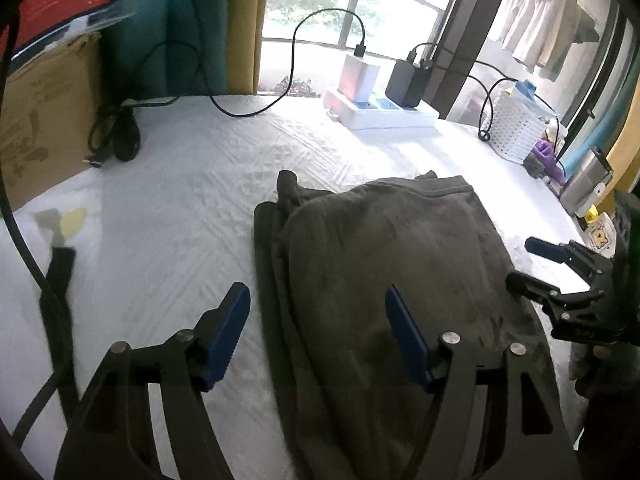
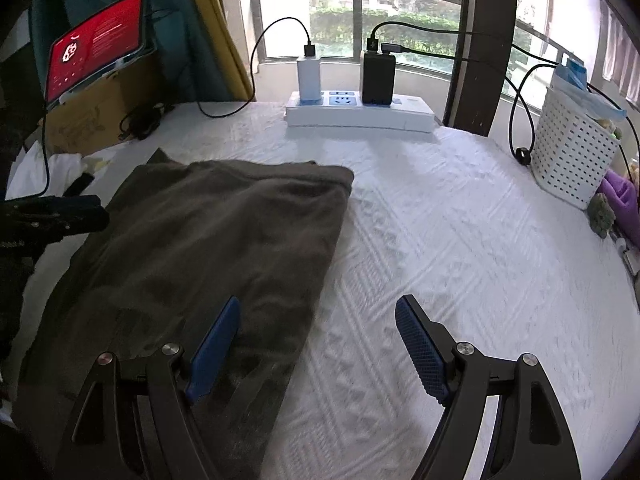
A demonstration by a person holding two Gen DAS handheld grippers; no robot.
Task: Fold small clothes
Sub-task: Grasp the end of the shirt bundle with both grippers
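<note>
A white textured cloth covers the desk. On it lies a dark grey garment, folded flat, in front of the white power strip. A cardboard box stands left of the garment and a white basket stands right of it. The left gripper is over the garment's left edge, its fingers apart and holding nothing. The right gripper is over the garment's right edge, fingers wide apart and empty too.
</note>
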